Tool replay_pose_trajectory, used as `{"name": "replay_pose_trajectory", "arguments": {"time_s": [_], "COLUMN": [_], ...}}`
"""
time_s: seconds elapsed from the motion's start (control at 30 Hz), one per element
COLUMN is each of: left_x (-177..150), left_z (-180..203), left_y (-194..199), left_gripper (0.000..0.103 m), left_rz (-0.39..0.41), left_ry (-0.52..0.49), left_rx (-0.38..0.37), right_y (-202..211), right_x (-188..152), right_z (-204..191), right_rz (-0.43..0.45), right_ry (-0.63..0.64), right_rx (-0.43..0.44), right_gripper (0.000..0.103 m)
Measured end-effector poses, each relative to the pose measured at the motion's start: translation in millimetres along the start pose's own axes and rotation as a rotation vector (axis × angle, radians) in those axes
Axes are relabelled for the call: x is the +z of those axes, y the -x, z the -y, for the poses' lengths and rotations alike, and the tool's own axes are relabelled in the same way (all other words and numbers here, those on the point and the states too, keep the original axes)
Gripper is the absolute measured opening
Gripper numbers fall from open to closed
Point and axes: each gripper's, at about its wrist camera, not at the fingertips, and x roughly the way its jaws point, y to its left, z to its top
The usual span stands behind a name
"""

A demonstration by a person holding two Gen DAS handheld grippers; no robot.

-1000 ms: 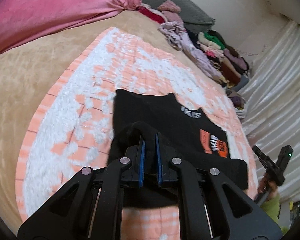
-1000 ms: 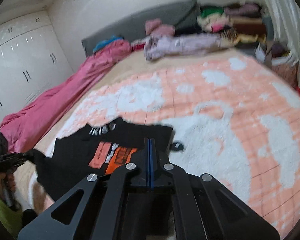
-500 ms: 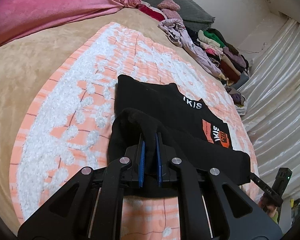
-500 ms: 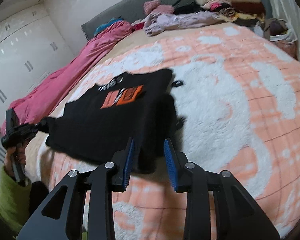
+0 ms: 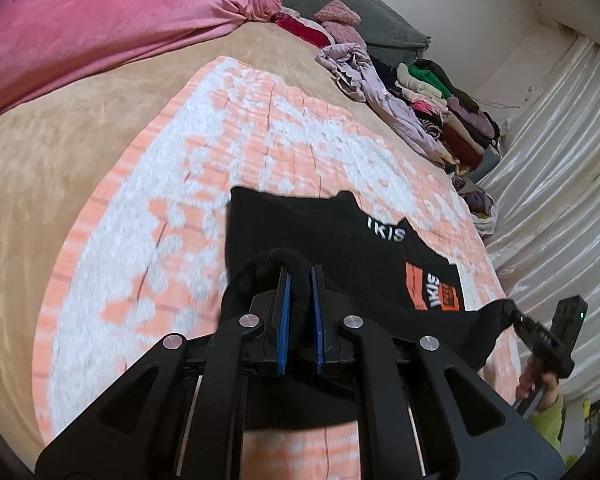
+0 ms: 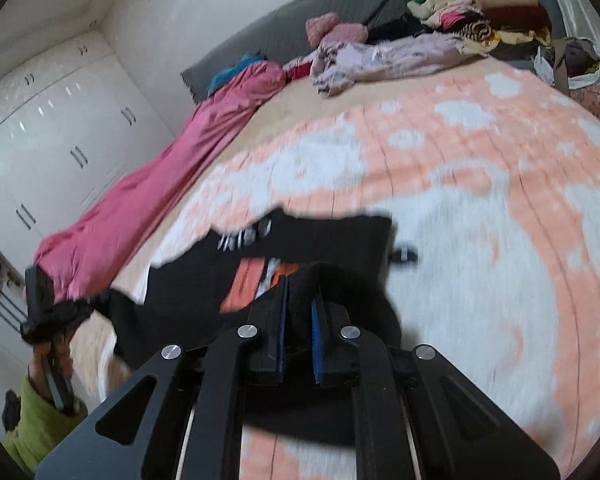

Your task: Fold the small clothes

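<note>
left tongs clamp black shirt hem | right tongs likewise | neck points away

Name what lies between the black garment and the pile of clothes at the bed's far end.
Only peach-and-white blanket, seen in both views, between black garment and clothes pile.

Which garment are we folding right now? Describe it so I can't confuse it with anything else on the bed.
On the bed, find the orange-and-white blanket. The black shirt lies on its near end, pinched by the left gripper and right gripper. It alone is black with white lettering and an orange chest patch.
</note>
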Motion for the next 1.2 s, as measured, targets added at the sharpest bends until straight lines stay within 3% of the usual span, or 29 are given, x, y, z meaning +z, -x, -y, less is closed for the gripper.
{"name": "replay_pose_trajectory", "arguments": {"time_s": [0.3,0.43,0.57,0.6,0.63,0.67,0.73,0.83,0.93,1.1,1.2], "left_x": [36.0,41.3,40.5,40.1,38.6,37.3,33.8,25.3,10.4,-25.0,-37.6], "left_z": [-26.1,-44.8,-58.6,-60.5,-62.2,-62.5,-60.0,-44.5,-19.9,22.5,39.2], "left_y": [-37.4,-54.3,-52.4,-49.1,-43.2,-37.0,-22.5,3.6,15.7,-17.5,-46.1], "left_gripper": [0.004,0.006,0.014,0.015,0.015,0.015,0.014,0.014,0.015,0.015,0.017], "left_rz": [-0.033,-0.054,-0.009,0.006,0.028,0.053,0.102,0.189,0.218,0.079,-0.008], "left_ry": [0.088,0.187,0.242,0.248,0.251,0.244,0.220,0.145,0.033,-0.158,-0.232], "left_rx": [0.032,-0.002,-0.034,-0.044,-0.046,-0.032,0.002,0.043,0.084,0.123,0.127], "right_y": [-64.6,-84.1,-85.8,-81.2,-73.8,-67.8,-54.5,-32.3,-15.7,-42.0,-64.8], "right_x": [35.8,33.9,27.5,27.5,28.3,29.4,31.7,29.7,13.8,-13.9,-22.2], "right_z": [39.0,64.2,79.4,78.9,78.0,77.6,71.8,46.1,13.0,-31.2,-42.7], "right_rz": [-0.064,-0.098,-0.088,-0.069,-0.043,-0.023,0.007,0.057,0.073,-0.046,-0.099], "right_ry": [-0.145,-0.291,-0.383,-0.373,-0.358,-0.350,-0.297,-0.121,0.060,0.321,0.373], "right_rx": [-0.073,-0.049,-0.007,-0.010,-0.029,-0.045,-0.075,-0.125,-0.115,-0.164,-0.178], "right_gripper": [0.009,0.009,0.013,0.024,0.047,0.053,0.054,0.054,0.054,0.052,0.051]}}
